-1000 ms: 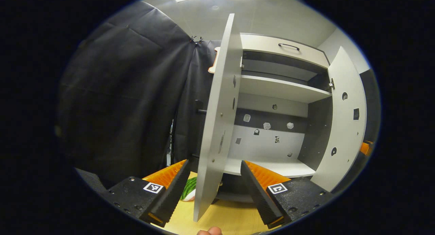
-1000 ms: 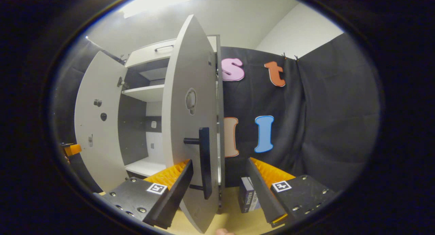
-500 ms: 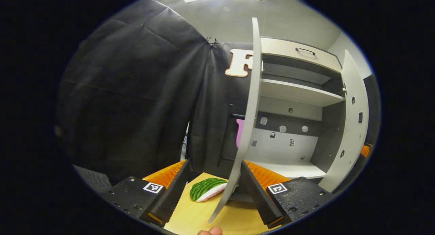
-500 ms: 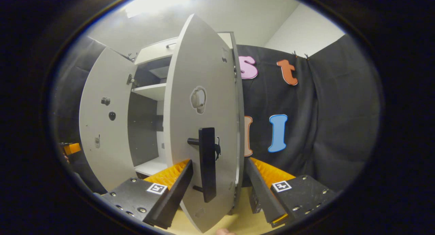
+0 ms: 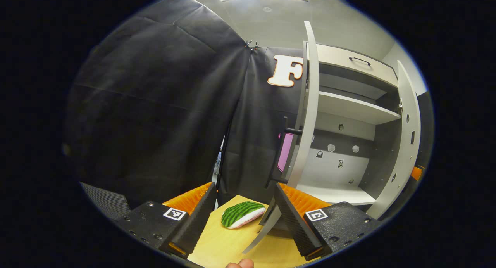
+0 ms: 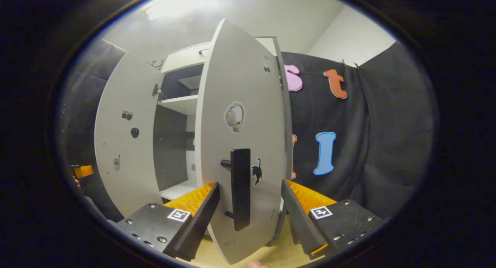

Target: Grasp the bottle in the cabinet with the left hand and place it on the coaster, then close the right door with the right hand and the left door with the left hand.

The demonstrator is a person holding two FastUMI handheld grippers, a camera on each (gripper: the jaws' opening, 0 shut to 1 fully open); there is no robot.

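My right tool (image 6: 250, 215) hangs apart around the right door (image 6: 240, 144) — half open, stiff, light on hinges; I'd push near its handle (image 6: 241, 188). Left tool (image 5: 242, 217) is apart too — left door (image 5: 306, 116) ajar.

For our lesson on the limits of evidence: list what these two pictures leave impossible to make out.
- Left gripper view: the white left cabinet door stands edge-on, so its front face cannot be seen.
- Right gripper view: the white right cabinet door covers much of the cabinet interior.
- Both views: small stickers on the grey back panel are too small to identify.
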